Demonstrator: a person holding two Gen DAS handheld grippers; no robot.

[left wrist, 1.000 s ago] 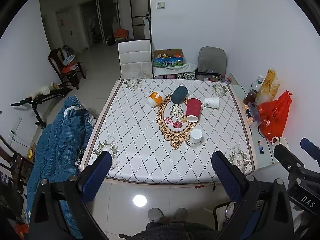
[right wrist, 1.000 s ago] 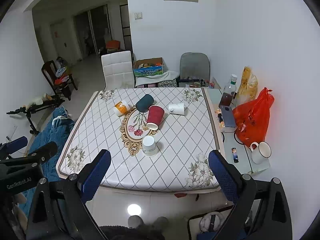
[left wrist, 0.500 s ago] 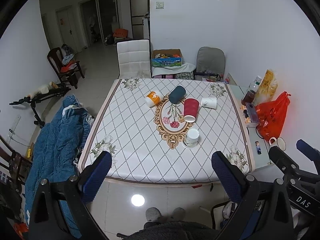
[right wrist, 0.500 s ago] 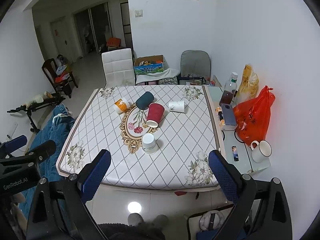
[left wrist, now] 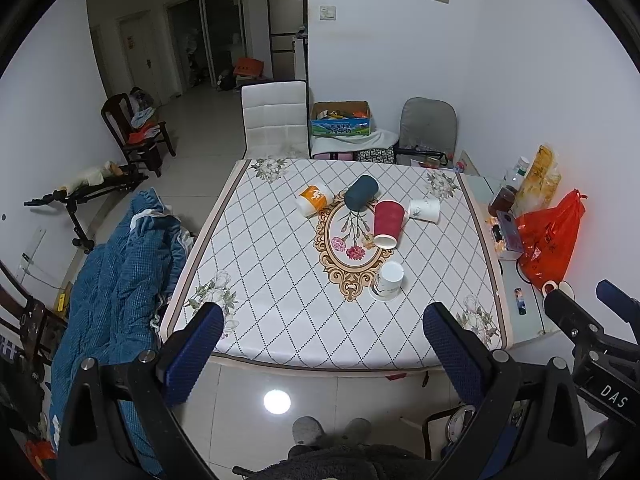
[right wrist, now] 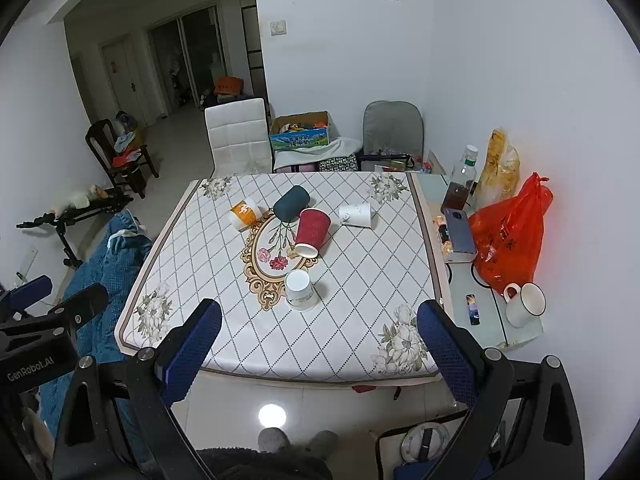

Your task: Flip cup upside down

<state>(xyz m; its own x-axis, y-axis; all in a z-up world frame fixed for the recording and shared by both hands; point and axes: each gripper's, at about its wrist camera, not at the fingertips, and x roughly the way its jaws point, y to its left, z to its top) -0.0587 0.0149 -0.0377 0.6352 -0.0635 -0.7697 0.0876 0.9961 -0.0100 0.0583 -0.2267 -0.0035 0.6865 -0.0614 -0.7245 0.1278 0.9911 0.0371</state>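
Several paper cups are on a table (left wrist: 280, 312) with a diamond-pattern cloth. A white cup (left wrist: 387, 281) (right wrist: 299, 290) stands bottom up near the middle. A red cup (left wrist: 387, 224) (right wrist: 311, 232), a dark teal cup (left wrist: 361, 192) (right wrist: 291, 202), an orange cup (left wrist: 313, 199) (right wrist: 245, 213) and a second white cup (left wrist: 424, 209) (right wrist: 355, 214) lie on their sides behind it. My left gripper (left wrist: 324, 356) and right gripper (right wrist: 320, 352) are both open and empty, held high in front of the table's near edge, far from the cups.
A glass side table (right wrist: 488, 320) on the right holds a red plastic bag (right wrist: 512, 240), a white mug (right wrist: 524, 304), a bottle and a phone. A blue quilt (left wrist: 116, 280) lies left of the table. A white chair (left wrist: 276, 120) and a grey chair (left wrist: 428, 124) stand behind it.
Both grippers have drawn back and up a little, so the table looks slightly smaller and farther. The cups have not moved. Both grippers stay open.
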